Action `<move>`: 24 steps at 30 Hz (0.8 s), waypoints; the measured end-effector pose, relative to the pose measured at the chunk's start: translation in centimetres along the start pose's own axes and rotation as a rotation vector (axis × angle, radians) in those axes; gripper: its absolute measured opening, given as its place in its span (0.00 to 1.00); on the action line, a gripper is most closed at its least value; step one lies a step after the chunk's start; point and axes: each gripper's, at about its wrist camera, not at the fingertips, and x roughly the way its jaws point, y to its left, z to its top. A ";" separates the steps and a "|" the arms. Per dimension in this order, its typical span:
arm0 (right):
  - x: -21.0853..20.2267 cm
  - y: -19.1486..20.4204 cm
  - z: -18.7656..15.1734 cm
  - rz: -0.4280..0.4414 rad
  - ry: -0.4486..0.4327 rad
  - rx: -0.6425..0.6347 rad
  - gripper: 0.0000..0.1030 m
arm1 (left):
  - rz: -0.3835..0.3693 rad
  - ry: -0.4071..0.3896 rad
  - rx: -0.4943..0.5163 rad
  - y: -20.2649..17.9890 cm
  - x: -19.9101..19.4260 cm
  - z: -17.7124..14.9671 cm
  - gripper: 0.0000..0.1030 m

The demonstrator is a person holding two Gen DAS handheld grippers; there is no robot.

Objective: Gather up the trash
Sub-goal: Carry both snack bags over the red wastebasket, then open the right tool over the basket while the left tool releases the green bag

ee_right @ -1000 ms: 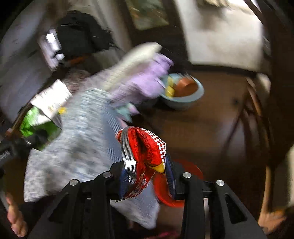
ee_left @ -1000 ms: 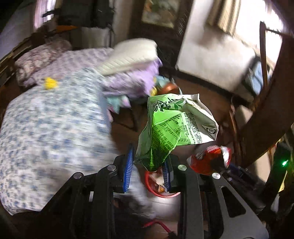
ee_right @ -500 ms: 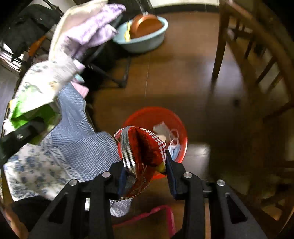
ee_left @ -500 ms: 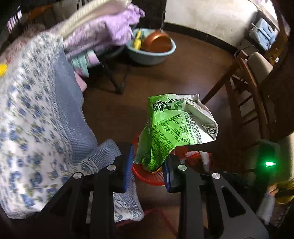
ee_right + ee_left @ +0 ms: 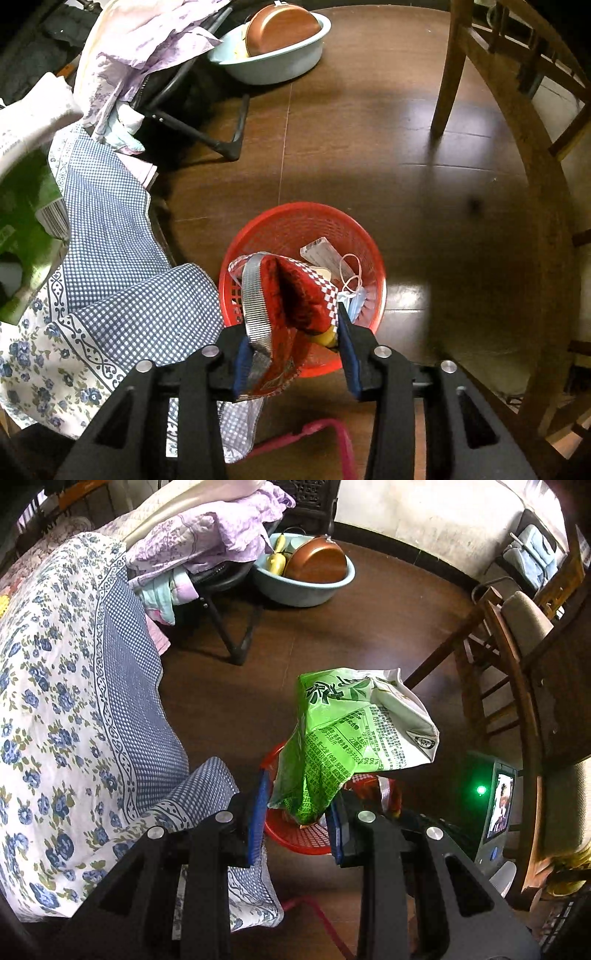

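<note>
While the left tongs (image 5: pixel 297 814) pinch a green bag (image 5: pixel 347 738), the right tongs (image 5: pixel 291 343) clamp a red wrapper (image 5: pixel 291 295) above the red basket (image 5: pixel 295 225) holding a mask (image 5: pixel 352 295) at 3 o'clock.

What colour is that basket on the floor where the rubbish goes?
Red, a mesh-sided basket; the right wrist view shows it best.

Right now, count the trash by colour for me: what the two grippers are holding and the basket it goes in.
Green: 1, the green snack bag in the left gripper
Red: 2, the red wrapper in the right gripper, and the red basket
Total: 3
</note>
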 end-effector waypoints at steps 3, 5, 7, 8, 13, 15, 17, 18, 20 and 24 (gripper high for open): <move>-0.4 -0.2 0.1 0.001 0.001 0.009 0.50 | 0.002 0.001 -0.005 0.2 0.0 0.0 0.29; -0.4 -0.2 0.2 -0.003 -0.002 0.015 0.55 | 0.003 0.002 -0.008 0.3 0.1 0.0 0.29; -0.7 -0.3 0.3 0.000 -0.004 0.015 0.56 | 0.003 0.007 -0.014 0.4 0.2 0.0 0.29; -0.8 -0.3 0.3 0.003 -0.003 0.014 0.57 | 0.001 0.010 -0.017 0.5 0.2 0.0 0.29; -1.1 -0.4 0.5 0.015 -0.008 0.022 0.57 | 0.002 0.012 -0.015 0.4 0.4 0.1 0.29; -1.2 -0.6 0.6 0.025 -0.012 0.028 0.57 | 0.010 0.016 -0.010 0.4 0.6 0.0 0.29; -0.8 -0.7 0.9 0.060 -0.004 0.043 0.57 | 0.004 0.024 -0.019 0.5 0.8 0.0 0.29; -0.5 -0.9 0.9 0.072 0.003 0.048 0.57 | 0.000 0.027 -0.024 0.5 0.9 0.1 0.29; 0.6 -0.1 1.3 -0.035 -0.006 -0.024 0.57 | 0.003 0.022 -0.022 0.5 0.8 0.1 0.29; 3.0 -0.8 1.6 -0.058 0.058 -0.013 0.55 | 0.005 0.021 -0.025 0.6 0.8 0.1 0.29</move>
